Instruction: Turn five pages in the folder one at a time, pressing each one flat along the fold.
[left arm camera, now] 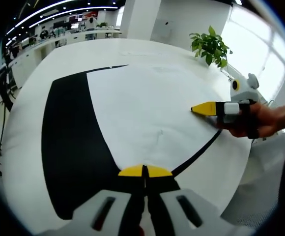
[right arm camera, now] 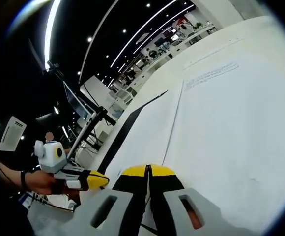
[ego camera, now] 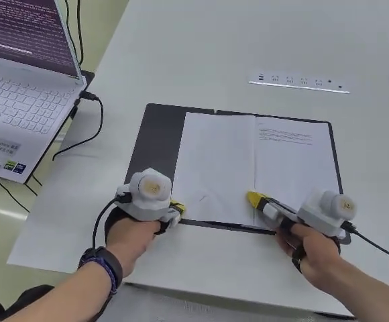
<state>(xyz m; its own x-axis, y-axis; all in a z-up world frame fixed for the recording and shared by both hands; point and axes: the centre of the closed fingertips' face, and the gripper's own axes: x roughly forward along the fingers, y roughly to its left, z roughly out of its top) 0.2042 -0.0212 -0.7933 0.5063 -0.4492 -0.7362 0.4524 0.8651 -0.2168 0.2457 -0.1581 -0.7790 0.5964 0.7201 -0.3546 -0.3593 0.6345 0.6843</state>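
Observation:
The black folder lies open on the white table, with white pages across its middle and right. My left gripper is shut, its yellow tips resting at the folder's near edge by the left page's bottom corner. My right gripper is shut too, its yellow tips pressed on the paper at the bottom of the fold. The right page carries a few lines of small print near its top. The left gripper appears in the right gripper view, and the right gripper in the left one.
An open white laptop stands at the far left with black cables trailing toward the folder. A white power strip lies beyond the folder. The table's near edge runs just under my hands. A potted plant stands far off.

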